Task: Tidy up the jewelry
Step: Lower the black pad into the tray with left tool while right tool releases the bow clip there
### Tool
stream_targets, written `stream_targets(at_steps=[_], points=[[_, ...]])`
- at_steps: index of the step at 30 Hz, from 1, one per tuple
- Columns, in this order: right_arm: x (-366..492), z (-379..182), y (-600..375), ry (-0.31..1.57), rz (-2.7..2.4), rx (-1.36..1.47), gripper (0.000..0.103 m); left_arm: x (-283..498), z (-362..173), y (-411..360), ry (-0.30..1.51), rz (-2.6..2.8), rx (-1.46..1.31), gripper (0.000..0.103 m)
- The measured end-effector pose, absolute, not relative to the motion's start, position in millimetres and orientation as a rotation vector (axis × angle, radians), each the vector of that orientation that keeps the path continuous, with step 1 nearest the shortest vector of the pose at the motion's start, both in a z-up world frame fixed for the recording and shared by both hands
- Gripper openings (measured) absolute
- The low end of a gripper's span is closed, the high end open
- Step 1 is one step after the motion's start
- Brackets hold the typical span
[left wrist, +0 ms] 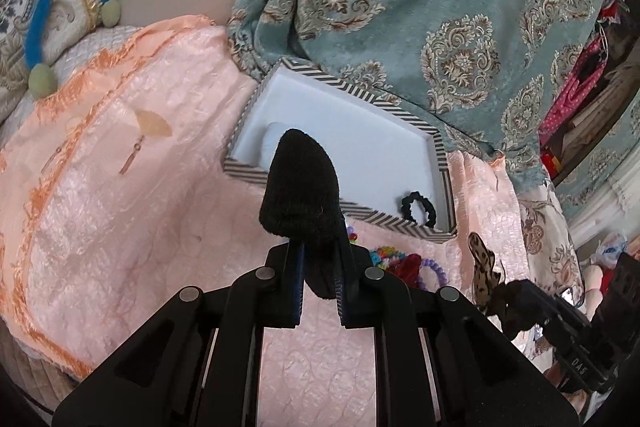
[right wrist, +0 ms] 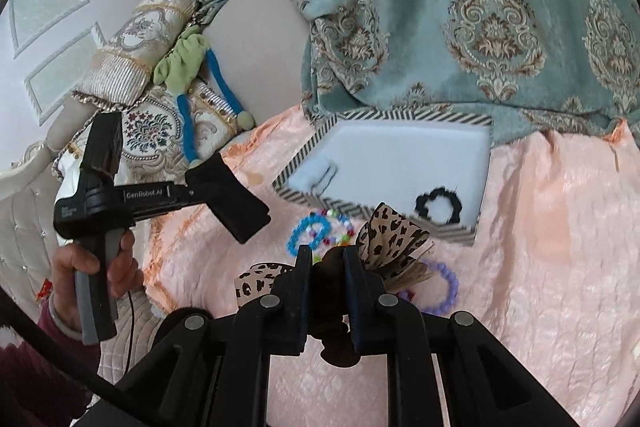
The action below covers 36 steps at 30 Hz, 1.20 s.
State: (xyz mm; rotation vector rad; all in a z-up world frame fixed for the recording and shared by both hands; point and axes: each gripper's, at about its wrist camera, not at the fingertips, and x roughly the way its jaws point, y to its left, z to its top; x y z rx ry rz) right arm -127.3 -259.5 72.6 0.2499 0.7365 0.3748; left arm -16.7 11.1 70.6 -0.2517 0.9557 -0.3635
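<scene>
My left gripper point(left wrist: 320, 275) is shut on a black fabric hair accessory point(left wrist: 300, 191) and holds it above the near edge of the striped tray point(left wrist: 400, 223). The tray holds a black scrunchie point(left wrist: 418, 209) and a pale blue item point(right wrist: 310, 173). My right gripper point(right wrist: 327, 259) is shut on a leopard-print bow point(right wrist: 390, 231) and holds it over the pink bedspread, in front of the tray point(right wrist: 308, 197). Beaded bracelets point(right wrist: 316, 231) and a purple bracelet point(right wrist: 450, 287) lie in front of the tray. The scrunchie point(right wrist: 438, 205) sits in the tray's right near corner.
A teal patterned curtain point(left wrist: 460, 7) hangs over the tray's far side. Gold earrings point(left wrist: 132, 155) lie on the pink bedspread point(left wrist: 120, 227) at left. Patterned pillows point(right wrist: 156, 131) and a green-and-blue cord point(right wrist: 188, 75) lie at far left. The left gripper body point(right wrist: 160, 195) shows in the right wrist view.
</scene>
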Motion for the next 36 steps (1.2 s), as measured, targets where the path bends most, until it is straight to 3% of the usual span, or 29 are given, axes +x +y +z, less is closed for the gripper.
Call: stream_targets(at_steps=[14,32,36], points=[[-34.6,70.8,-288.1,0.717,0.252,0.248,0.015,58.5,54.3,-42.5,0.998,-0.372,-0.182,0.011],[82.1,-15.5,-326.3,0.837,0.126,0.304,0.015,145.7,-19.0,-69.4,1.079,-0.289,-0.103,0.011],[85.5,-30.0,-325.8,0.900,0.138,0.314,0.019,140.7,-21.7,-68.8,1.059,-0.294,-0.094,0.027]])
